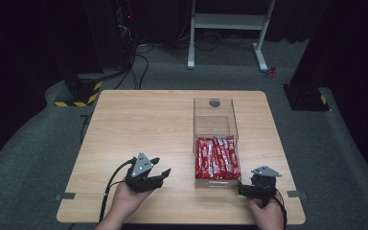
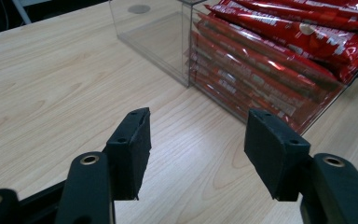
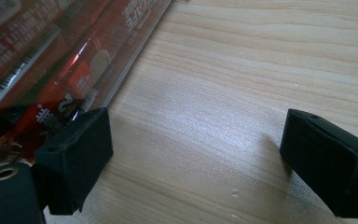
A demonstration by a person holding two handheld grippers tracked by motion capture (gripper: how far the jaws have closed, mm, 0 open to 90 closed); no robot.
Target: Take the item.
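Both claws gaping empty: left claw (image 1: 159, 167) over bare tabletop (image 1: 139, 120), right claw (image 1: 240, 188) against box (image 1: 215, 139) corner

This looks like a lab or recording studio set up for handling trials. A plain wooden table (image 1: 139, 124) stands alone on grey carpet (image 1: 28, 158), ringed by black curtains (image 1: 24, 43), with cables (image 1: 141, 67) trailing across the floor toward dark equipment stands. A stand base with yellow-black hazard tape (image 1: 79, 93) and a white metal frame (image 1: 227, 28) sit behind it.
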